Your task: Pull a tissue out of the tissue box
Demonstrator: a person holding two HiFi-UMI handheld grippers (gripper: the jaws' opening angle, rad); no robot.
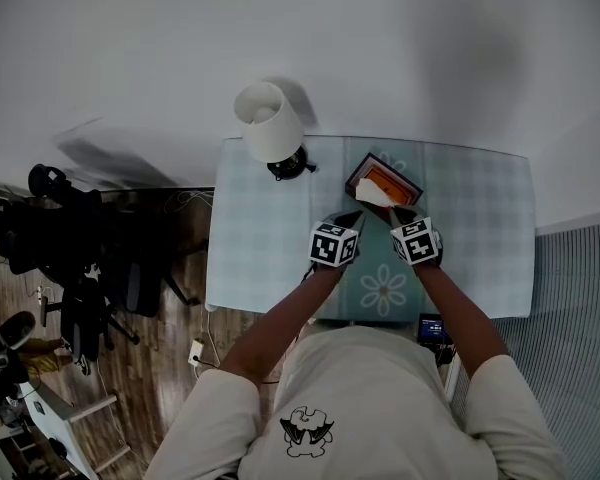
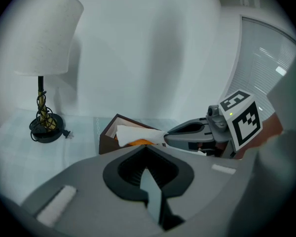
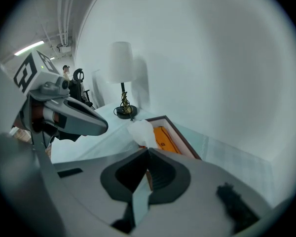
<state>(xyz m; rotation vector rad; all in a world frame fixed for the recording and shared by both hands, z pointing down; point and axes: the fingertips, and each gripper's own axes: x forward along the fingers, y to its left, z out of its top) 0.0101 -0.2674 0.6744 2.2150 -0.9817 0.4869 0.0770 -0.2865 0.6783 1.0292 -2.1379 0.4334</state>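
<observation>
A dark brown tissue box (image 1: 384,180) with an orange top lies on the pale checked table (image 1: 260,238), toward the back. A white tissue (image 1: 373,195) stands up out of it, and my right gripper (image 1: 392,209) is shut on its tip. In the right gripper view the tissue (image 3: 140,132) rises from the box (image 3: 173,128) into my closed jaws (image 3: 148,150). My left gripper (image 1: 355,216) hovers by the box's near left corner, shut with nothing between its jaws. The left gripper view shows its closed tips (image 2: 147,148), the box (image 2: 107,135), the tissue (image 2: 135,134) and the right gripper (image 2: 187,131).
A table lamp (image 1: 270,123) with a white shade stands at the table's back left corner, left of the box. A small dark device (image 1: 432,329) lies at the front edge. Black chairs and gear (image 1: 70,258) crowd the wooden floor at left. A wall runs behind the table.
</observation>
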